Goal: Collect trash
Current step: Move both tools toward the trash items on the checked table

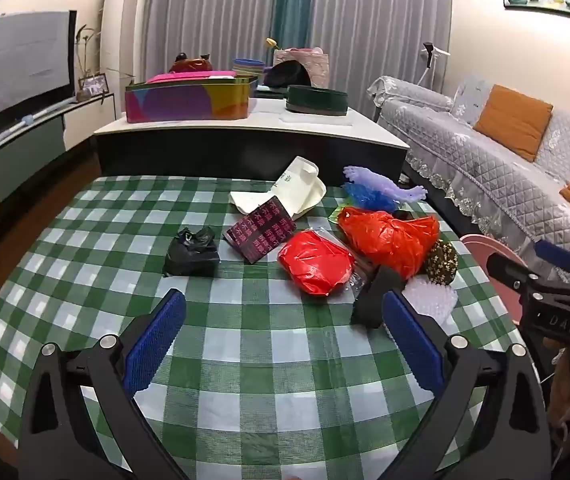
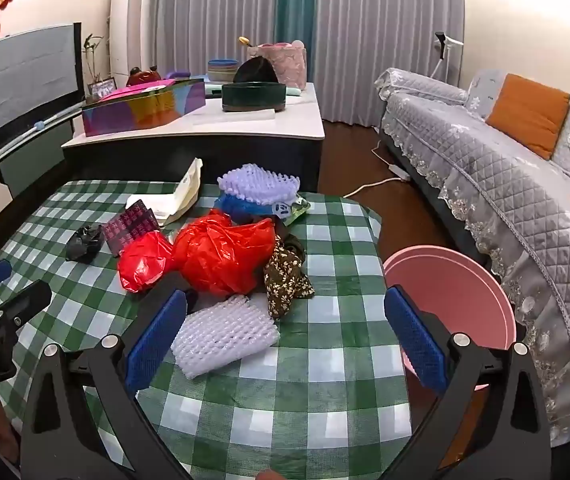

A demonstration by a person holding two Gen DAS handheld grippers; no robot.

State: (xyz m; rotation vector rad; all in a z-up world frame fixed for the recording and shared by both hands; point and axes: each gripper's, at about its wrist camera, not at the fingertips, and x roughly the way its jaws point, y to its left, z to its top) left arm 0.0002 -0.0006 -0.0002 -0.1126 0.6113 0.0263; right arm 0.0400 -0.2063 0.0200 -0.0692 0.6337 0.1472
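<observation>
Judging by the layout, collection is barely begun; the trash pile (image 2: 221, 248) is seen still heaped on the checked surface (image 2: 325, 360); the pink bin (image 2: 457, 280) beside it appears empty; left gripper (image 1: 283, 340) and right gripper (image 2: 285, 340) fingers are spread, nothing held.

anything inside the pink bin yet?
Pink bin beside the table: the visible inner wall is bare. The right gripper's finger covers the near part, and the bottom is not visible.
</observation>
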